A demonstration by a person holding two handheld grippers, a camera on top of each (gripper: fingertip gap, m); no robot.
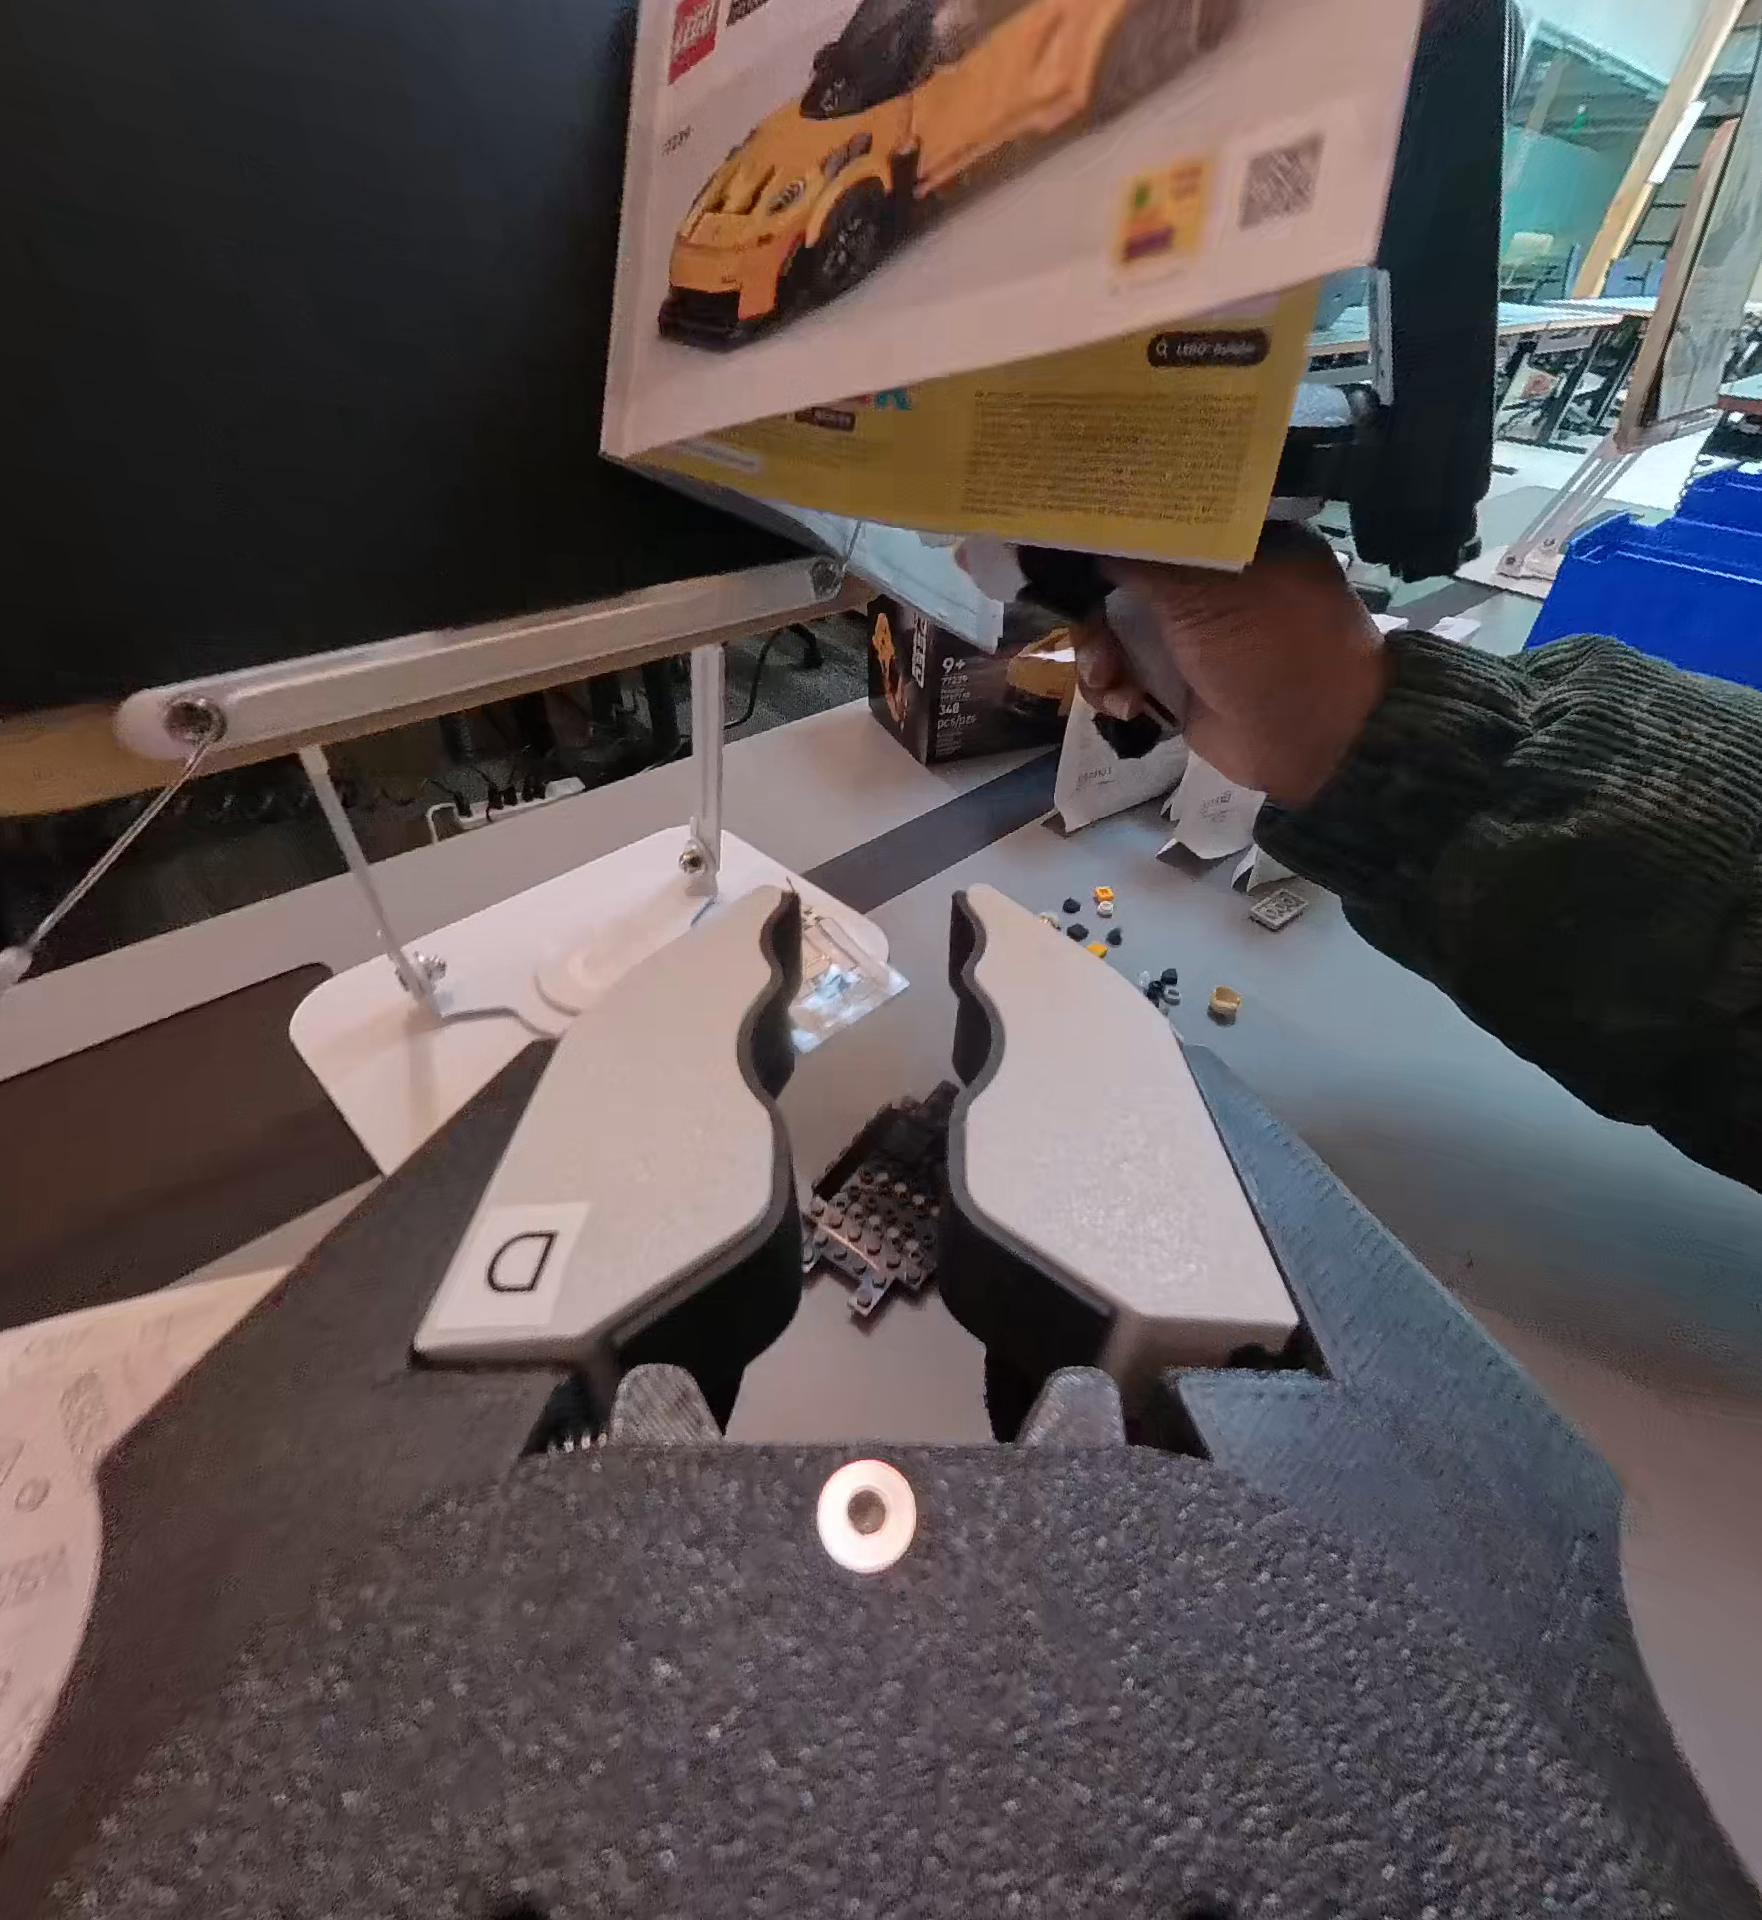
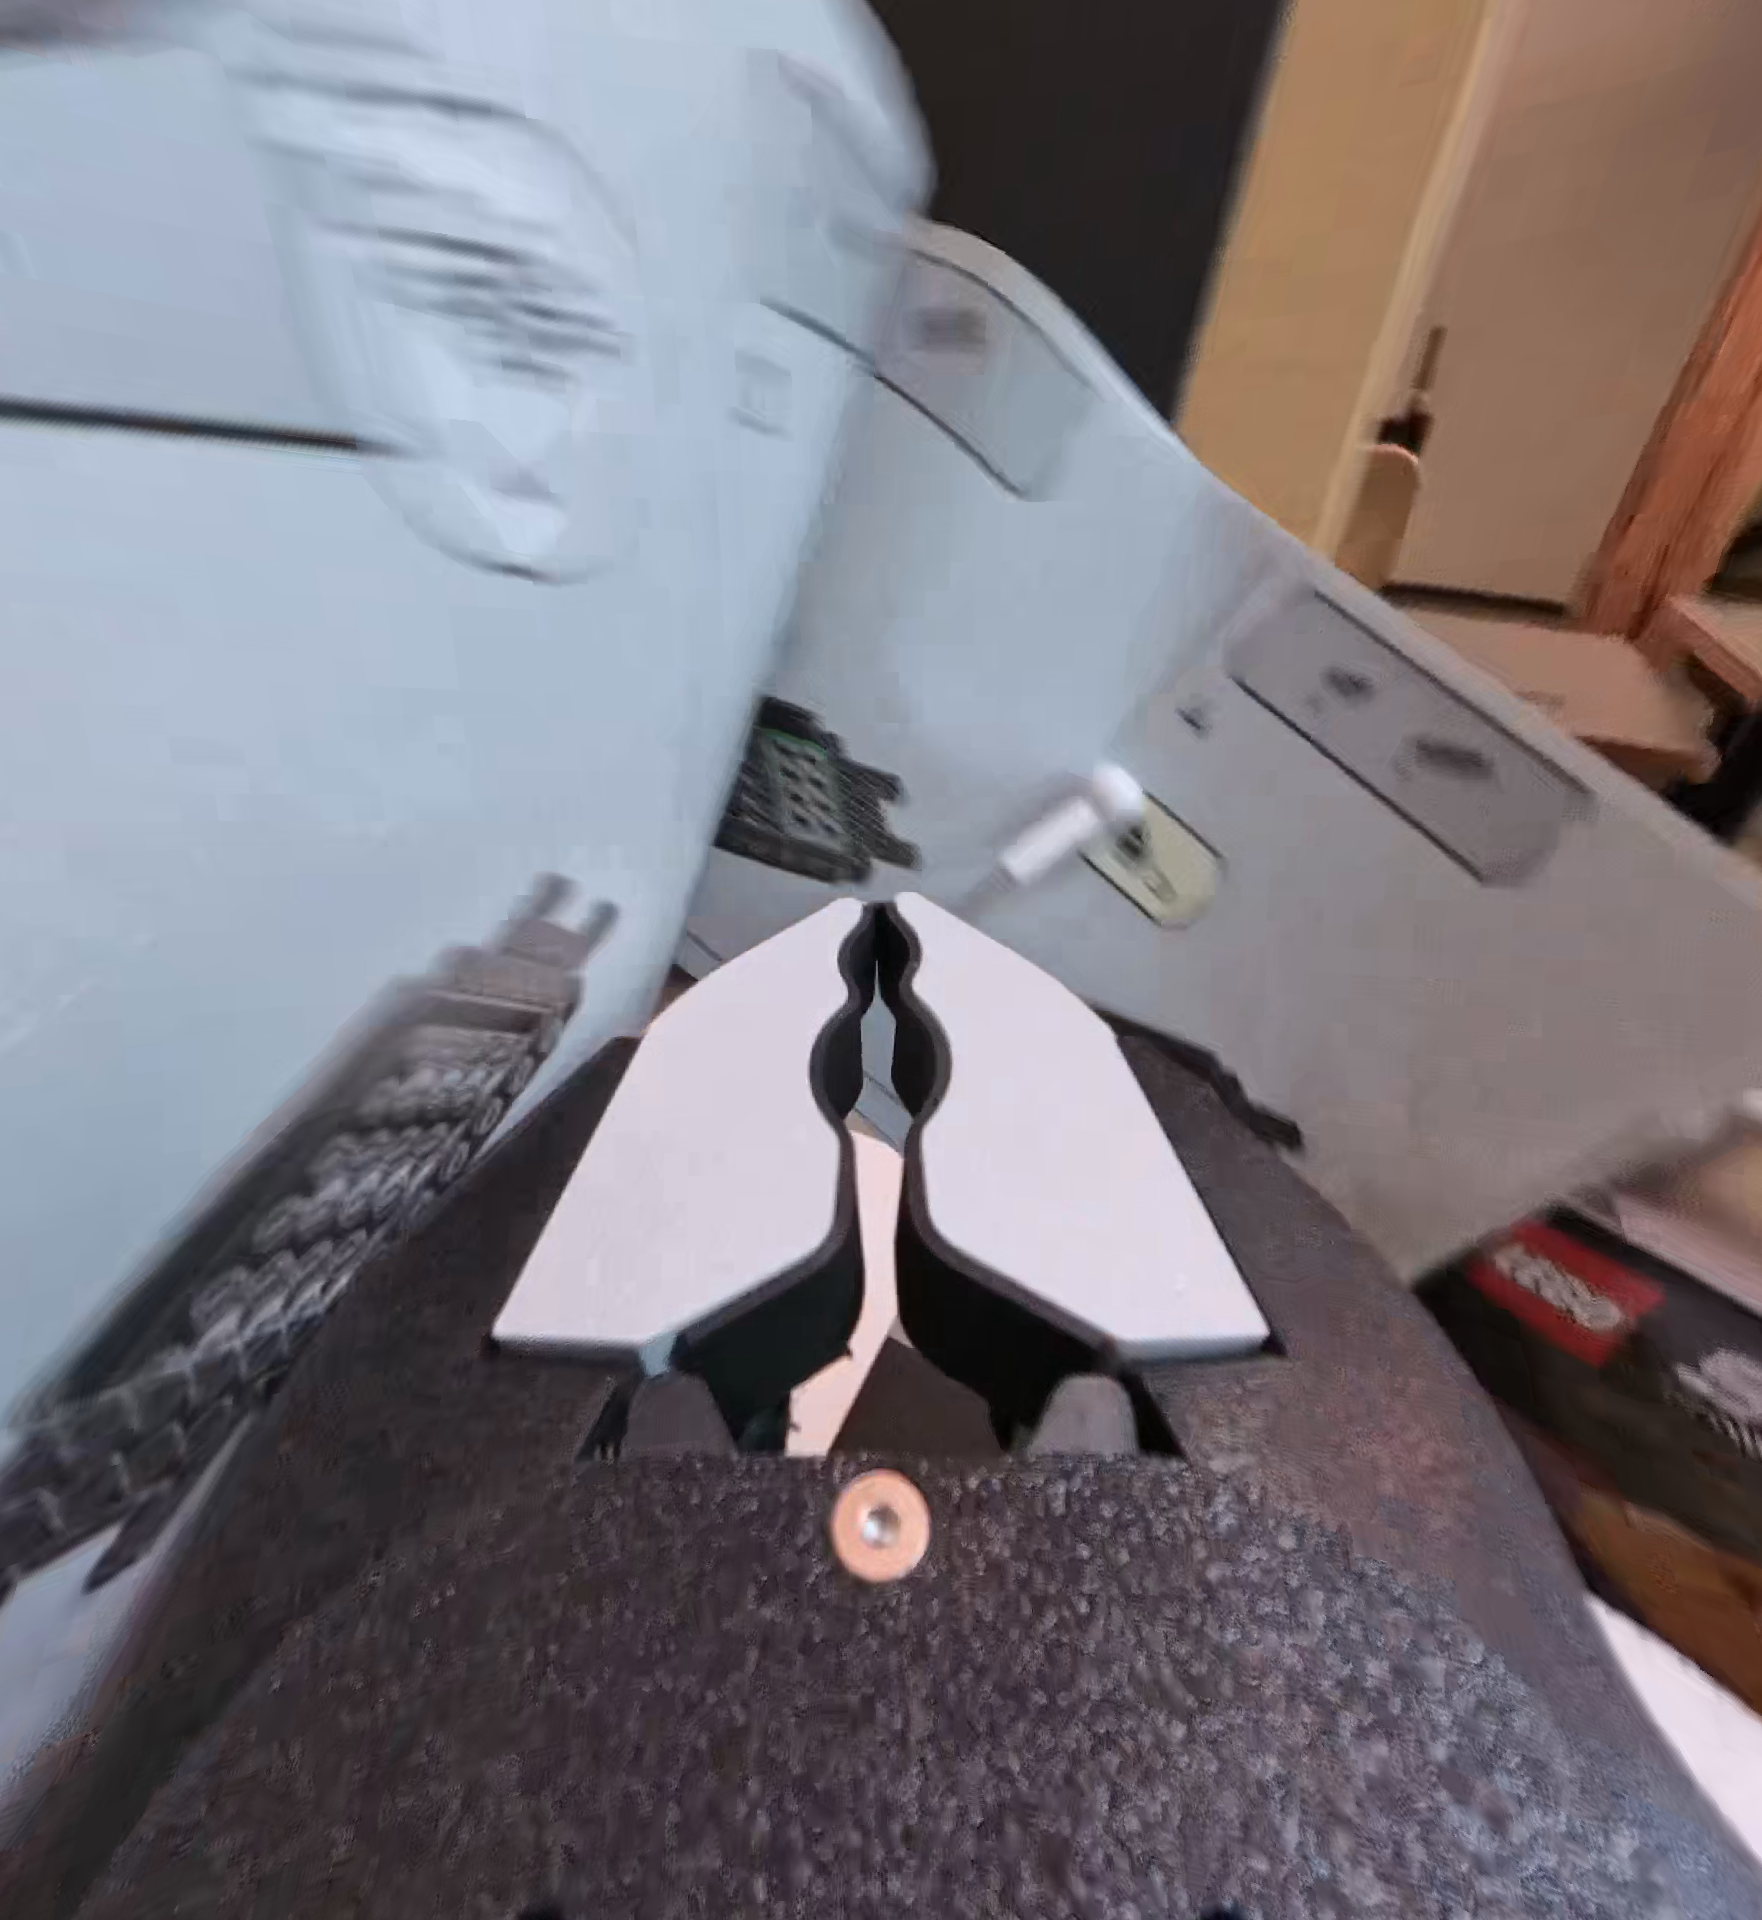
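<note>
My left gripper (image 1: 872,914) hangs low over the grey table (image 1: 1376,1091). A dark brick assembly (image 1: 877,1205) sits tilted between its fingers, filling the space from pad to pad. A hand (image 1: 1241,675) holds my right gripper (image 1: 1053,587) up in the air at the lower edge of an instruction booklet (image 1: 1012,208) with a yellow car on its cover. In the right wrist view the right gripper (image 2: 885,914) is shut on a thin sheet of that booklet. The booklet's pale-blue pages (image 2: 337,623) are blurred and fill the left of that view.
A white stand with a metal bar (image 1: 472,665) and a flat base (image 1: 503,966) is ahead left. A clear plastic bag (image 1: 841,987), loose small bricks (image 1: 1095,920), paper bags (image 1: 1116,769) and a black box (image 1: 950,686) lie beyond. A green sleeve (image 1: 1583,883) crosses the right. Blue bins (image 1: 1708,561) stand far right.
</note>
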